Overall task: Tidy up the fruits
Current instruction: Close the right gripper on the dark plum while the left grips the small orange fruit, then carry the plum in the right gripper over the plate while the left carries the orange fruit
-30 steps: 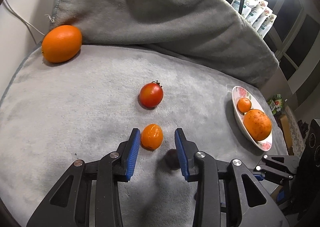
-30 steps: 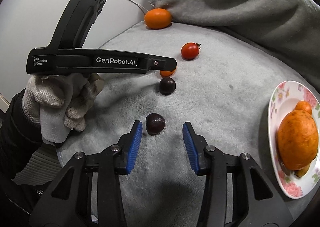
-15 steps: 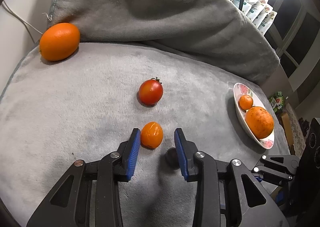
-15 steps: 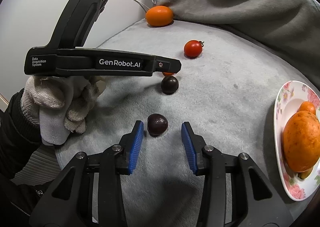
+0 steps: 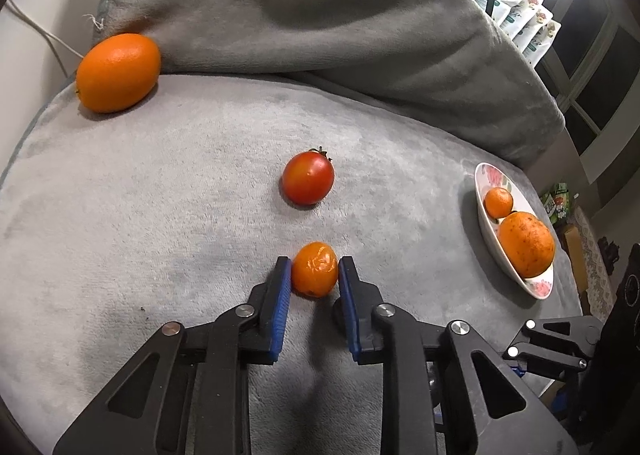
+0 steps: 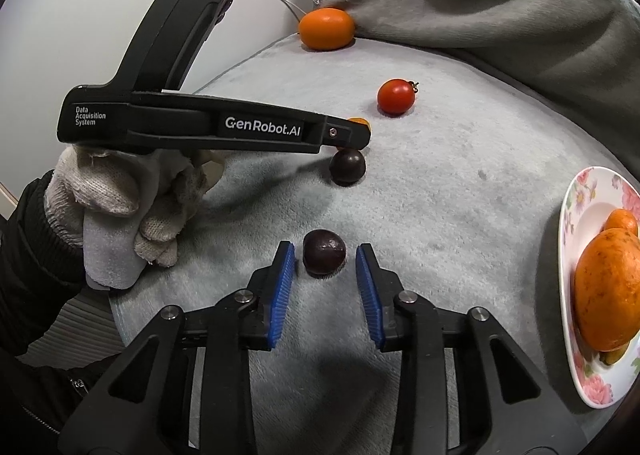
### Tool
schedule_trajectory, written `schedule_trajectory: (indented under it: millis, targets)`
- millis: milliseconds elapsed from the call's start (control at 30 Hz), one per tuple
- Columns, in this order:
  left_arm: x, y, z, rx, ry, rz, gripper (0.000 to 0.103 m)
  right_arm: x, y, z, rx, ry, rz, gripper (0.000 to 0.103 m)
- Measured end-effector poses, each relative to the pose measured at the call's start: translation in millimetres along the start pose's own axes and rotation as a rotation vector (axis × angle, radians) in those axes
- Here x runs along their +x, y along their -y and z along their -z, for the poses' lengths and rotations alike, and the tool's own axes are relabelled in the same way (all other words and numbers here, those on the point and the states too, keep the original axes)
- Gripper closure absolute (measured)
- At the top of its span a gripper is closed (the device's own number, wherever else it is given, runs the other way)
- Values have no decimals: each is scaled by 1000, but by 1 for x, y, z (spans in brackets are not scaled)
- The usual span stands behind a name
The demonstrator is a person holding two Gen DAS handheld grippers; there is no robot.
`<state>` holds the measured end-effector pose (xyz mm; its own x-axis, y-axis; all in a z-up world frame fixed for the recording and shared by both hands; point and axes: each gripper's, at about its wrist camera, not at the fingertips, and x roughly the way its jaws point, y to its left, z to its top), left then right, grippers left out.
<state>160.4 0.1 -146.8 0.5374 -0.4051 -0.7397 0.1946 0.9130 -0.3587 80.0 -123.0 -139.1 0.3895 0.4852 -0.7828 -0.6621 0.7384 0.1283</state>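
Both grippers had just been closing: left gripper [image 5: 314, 271] apparently clamped the small orange fruit [image 5: 314, 270]; right gripper [image 6: 325, 261] apart around dark fruit [image 6: 324, 251], plate [image 5: 486, 229] next.

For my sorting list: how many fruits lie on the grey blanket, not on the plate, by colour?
Orange: 2 (large orange, small orange fruit)
Red: 1 (tomato)
Dark purple: 2 (near dark fruit, far dark fruit)
Total: 5

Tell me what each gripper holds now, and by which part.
The left gripper has closed on the small orange fruit, fingers on its two sides. The right gripper, closing, straddles a dark fruit without touching.
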Motion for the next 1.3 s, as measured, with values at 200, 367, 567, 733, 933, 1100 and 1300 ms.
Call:
schedule_trajectory:
  millis: [200, 367, 567, 733, 933, 1100, 1300]
  targets:
    - [0, 1, 0, 7, 2, -4, 82, 4, -2, 0, -12, -5, 7, 75]
    - [-1, 0, 0, 4, 7, -3, 82, 5, 0, 1, 0, -4, 6, 79]
    - [-6, -5, 0, -16, 21, 0, 82, 0, 3, 2, 4, 17, 10, 80]
    - [-14, -2, -1, -15, 38, 3, 82, -14, 5, 4, 4, 49, 25, 80]
    - [-20, 3, -4, -11, 56, 11, 82, -35, 12, 8, 22, 90, 45, 80]
    - [-27, 11, -5, 2, 72, 20, 82, -54, 23, 11, 48, 126, 66, 80]
    - [-30, 23, -8, 17, 84, 33, 82, -77, 41, 22, 92, 167, 100, 80]
